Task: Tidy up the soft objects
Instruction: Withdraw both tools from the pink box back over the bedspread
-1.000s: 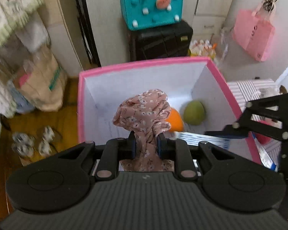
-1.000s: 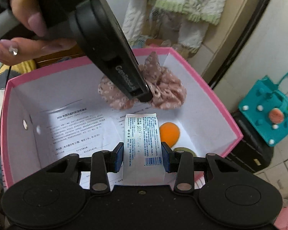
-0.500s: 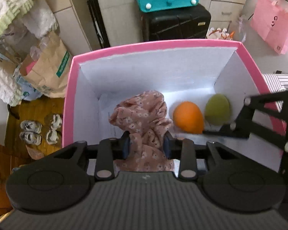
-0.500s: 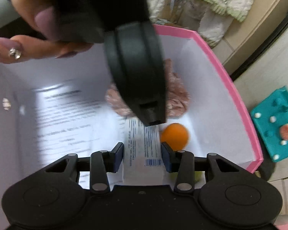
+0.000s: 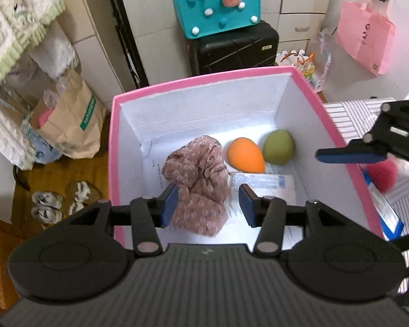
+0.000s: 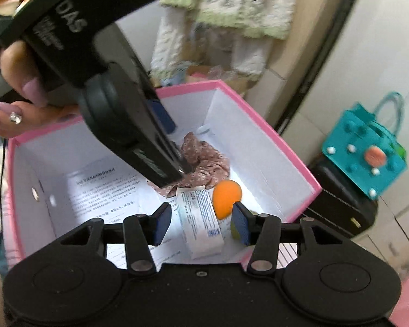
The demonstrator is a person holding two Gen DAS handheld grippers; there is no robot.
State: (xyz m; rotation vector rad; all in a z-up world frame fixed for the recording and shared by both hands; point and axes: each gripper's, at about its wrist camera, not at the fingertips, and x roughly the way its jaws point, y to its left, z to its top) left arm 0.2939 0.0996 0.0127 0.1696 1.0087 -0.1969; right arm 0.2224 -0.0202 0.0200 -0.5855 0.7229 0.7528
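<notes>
Blue-padded jaws of the left gripper (image 5: 207, 205) are spread wide, nothing held; the floral fabric (image 5: 199, 182) lies crumpled between them on the floor of the pink box (image 5: 111, 147). The right gripper (image 6: 200, 223) is likewise parted and empty above a white packet (image 6: 200, 218). The fabric is judged light and limp, best pinched at a bunched fold. Beside it rest a smooth orange sponge (image 5: 245, 155) and a green sponge (image 5: 278, 147), egg-shaped.

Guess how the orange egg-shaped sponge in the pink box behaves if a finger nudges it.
The orange sponge is rounded and tapered, so it would likely roll in a curve, not straight. It looks light and squashy, so probably gives under a pinch. It lies close beside the green sponge, so a push may shove that too.
</notes>
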